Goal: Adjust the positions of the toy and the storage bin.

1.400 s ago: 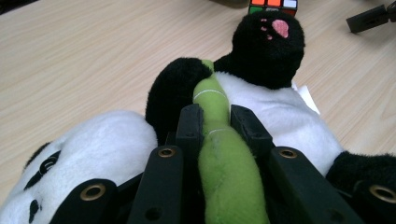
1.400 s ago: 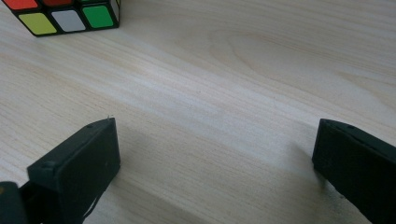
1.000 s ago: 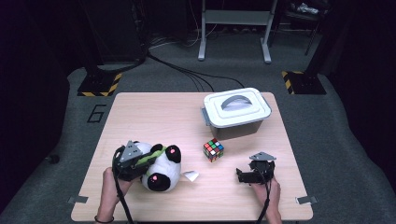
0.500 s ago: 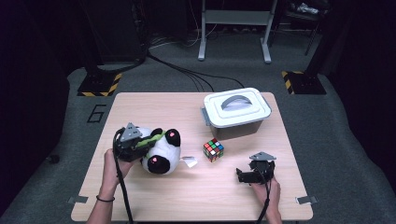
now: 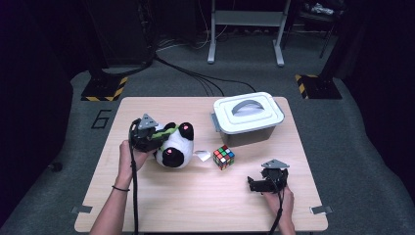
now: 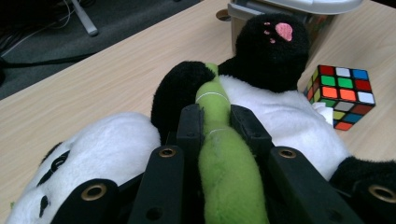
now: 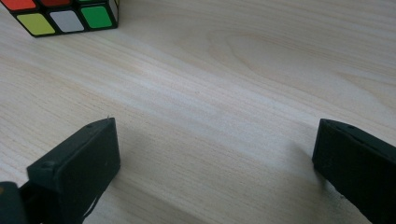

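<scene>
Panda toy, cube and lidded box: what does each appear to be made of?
The panda toy looks like soft plush: fuzzy black and white pile, with a green plush stalk pinched by the left gripper. The cube seems hard glossy plastic with coloured tiles. The lidded box looks like smooth moulded plastic, white lid over a grey body. The table shows pale wood grain, possibly laminate.

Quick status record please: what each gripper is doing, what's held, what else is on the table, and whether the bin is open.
left gripper: jaws shut on the green plush stalk of the panda toy
right gripper: jaws open, nothing between them, low over bare wood
puzzle cube: on the table, right of the panda, apart from both grippers
white tag: beside the panda, toward the cube
lidded bin: far right part of the table, lid on, handle flat
</scene>
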`<state>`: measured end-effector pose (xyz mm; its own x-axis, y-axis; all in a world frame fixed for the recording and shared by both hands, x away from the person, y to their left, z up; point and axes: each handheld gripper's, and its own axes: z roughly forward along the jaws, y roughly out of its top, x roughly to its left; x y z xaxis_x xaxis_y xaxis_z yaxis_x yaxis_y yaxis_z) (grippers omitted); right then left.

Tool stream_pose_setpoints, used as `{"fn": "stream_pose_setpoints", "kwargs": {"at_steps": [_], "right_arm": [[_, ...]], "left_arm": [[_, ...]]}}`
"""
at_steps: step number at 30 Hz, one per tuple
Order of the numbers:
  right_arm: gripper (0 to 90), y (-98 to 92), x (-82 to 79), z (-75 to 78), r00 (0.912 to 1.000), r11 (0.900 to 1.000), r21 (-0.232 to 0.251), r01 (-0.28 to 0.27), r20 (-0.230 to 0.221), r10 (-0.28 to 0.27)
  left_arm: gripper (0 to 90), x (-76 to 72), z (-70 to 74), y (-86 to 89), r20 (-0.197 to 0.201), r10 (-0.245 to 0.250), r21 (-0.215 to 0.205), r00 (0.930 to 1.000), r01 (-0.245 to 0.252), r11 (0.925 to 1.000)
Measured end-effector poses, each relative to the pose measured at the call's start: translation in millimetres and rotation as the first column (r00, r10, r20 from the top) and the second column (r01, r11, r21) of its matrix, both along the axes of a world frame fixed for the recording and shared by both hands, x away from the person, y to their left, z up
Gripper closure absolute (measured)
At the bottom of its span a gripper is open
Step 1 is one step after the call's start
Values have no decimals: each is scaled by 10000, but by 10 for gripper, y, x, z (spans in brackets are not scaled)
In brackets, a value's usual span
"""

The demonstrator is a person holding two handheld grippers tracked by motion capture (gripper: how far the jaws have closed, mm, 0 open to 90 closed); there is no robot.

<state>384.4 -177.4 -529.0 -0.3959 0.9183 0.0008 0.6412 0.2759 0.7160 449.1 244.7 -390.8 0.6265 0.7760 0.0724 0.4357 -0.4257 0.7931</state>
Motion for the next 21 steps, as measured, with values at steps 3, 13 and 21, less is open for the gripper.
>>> {"fn": "stream_pose_setpoints", "kwargs": {"at_steps": [3,13,21], "right_arm": [[0,0,0,1,10000,10000,-4,1,-15,-1],[0,0,0,0,10000,10000,2,-16,1,16],[0,-6,2,4,10000,9999,-75,-89,-38,89]], "left_arm": [[748,117,-73,-53,-192,183,89,9996,-182,9998],[656,274,-340,-152,-784,384,254,9962,-365,9990],[146,45,-106,14,-515,863,-325,9949,-881,9956]]}}
